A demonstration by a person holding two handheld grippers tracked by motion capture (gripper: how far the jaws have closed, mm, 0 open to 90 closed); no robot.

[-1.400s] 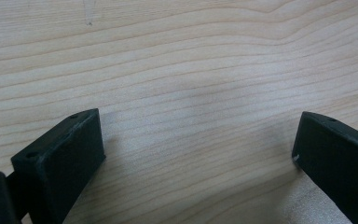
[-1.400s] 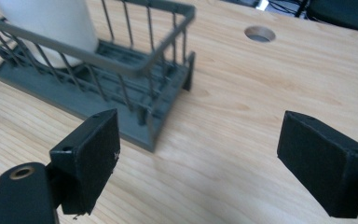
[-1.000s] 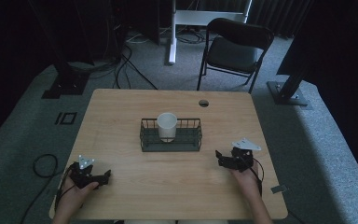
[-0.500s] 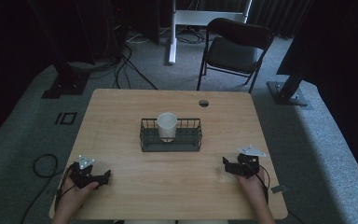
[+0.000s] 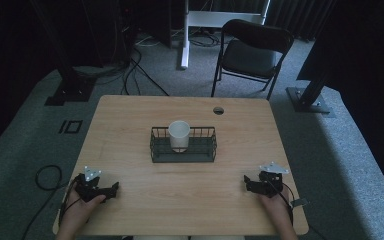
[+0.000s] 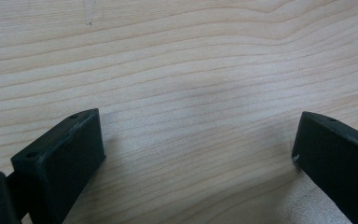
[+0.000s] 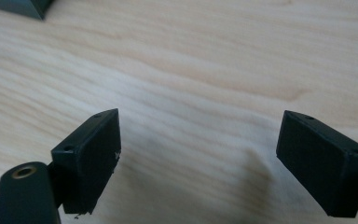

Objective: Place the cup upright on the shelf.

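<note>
While the high view shows a cup [image 5: 179, 135] in a basket [image 5: 182, 152], both grippers' jaws gape wide, empty.

No legible text, label or number anywhere (bare wood grain).

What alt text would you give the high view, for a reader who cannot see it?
A white cup stands inside a black wire basket at the middle of a wooden table. Near the table's front edge, a person's hands hold the left gripper and right gripper, both well apart from the basket. A black folding chair stands beyond the table.
</note>
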